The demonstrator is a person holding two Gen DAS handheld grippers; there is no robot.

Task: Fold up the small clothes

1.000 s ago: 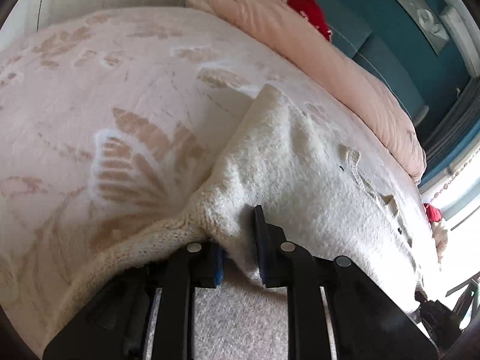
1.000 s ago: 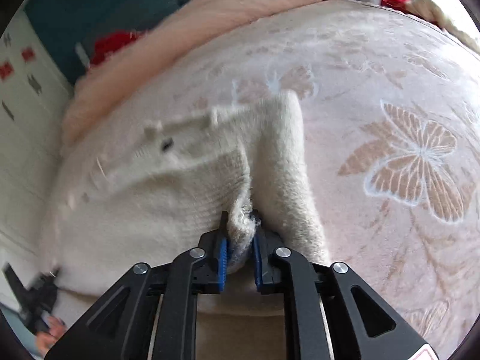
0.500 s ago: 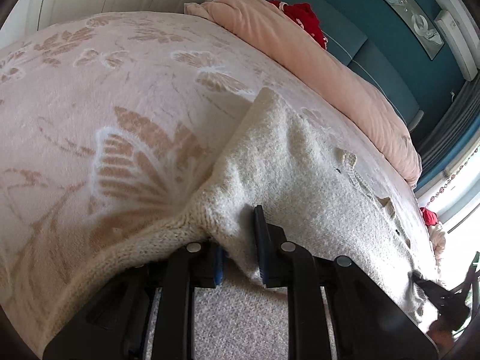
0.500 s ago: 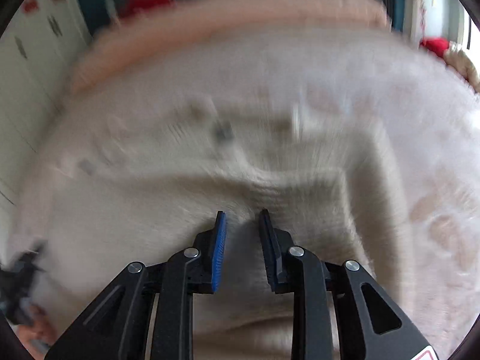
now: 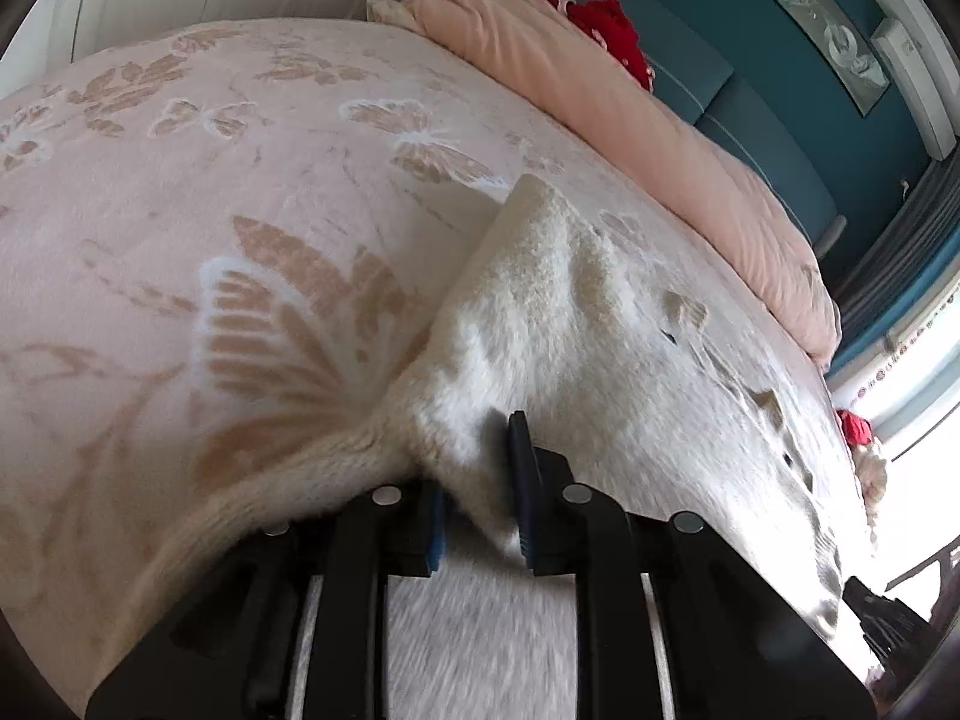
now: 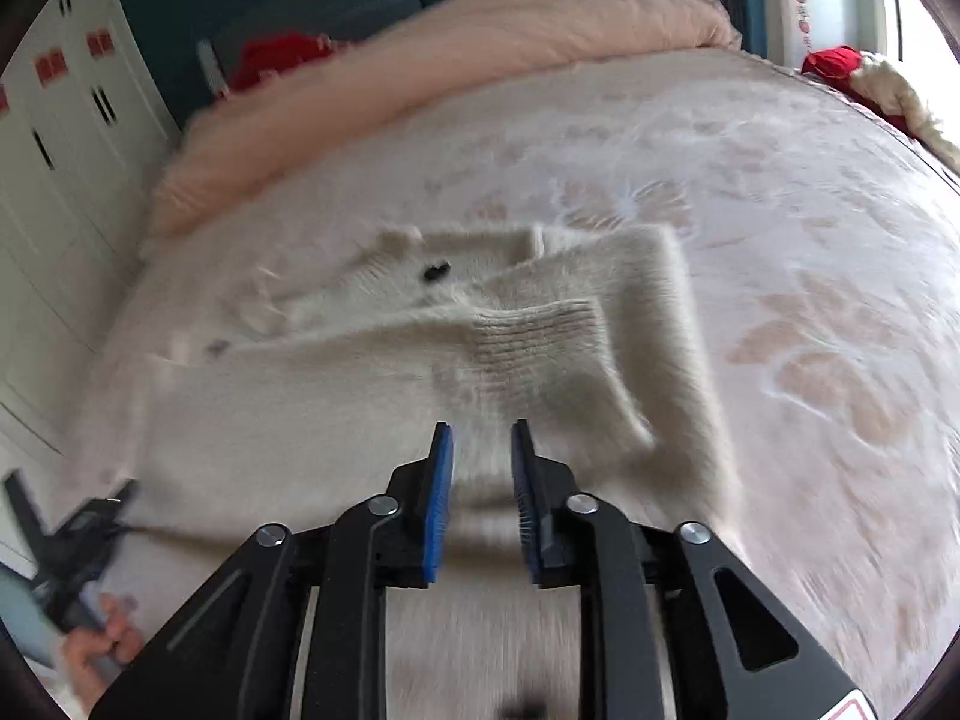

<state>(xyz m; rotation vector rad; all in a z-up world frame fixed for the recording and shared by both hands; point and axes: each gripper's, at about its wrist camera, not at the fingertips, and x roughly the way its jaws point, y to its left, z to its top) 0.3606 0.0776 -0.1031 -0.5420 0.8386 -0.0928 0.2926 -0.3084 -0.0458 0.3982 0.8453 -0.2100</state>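
A cream knitted sweater is laid out on a bed covered by a pink butterfly blanket, so that a soft, flat surface is given for folding. In the right wrist view the sweater is seen from about 9 o'clock to the middle of the bed, with one sleeve laid over the body, its ribbed cuff toward 2 o'clock; this placement is judged to be a fold already made, the sleeve being brought inward to narrow the garment.

The right gripper is held above the sweater with nothing between the blue pads. Its jaws have just been opening and stand at a narrow gap, which fits a release of the sleeve.

In the left wrist view the left gripper is seen at 6 o'clock with a ridge of sweater edge between its jaws. Those jaws have been easing apart slightly, but the gap is narrow and the knit fills it, so the edge is taken as held, probably to keep the garment anchored and taut while the other side is arranged.

A folded pink quilt lies along the far edge of the bed, well apart from the sweater.
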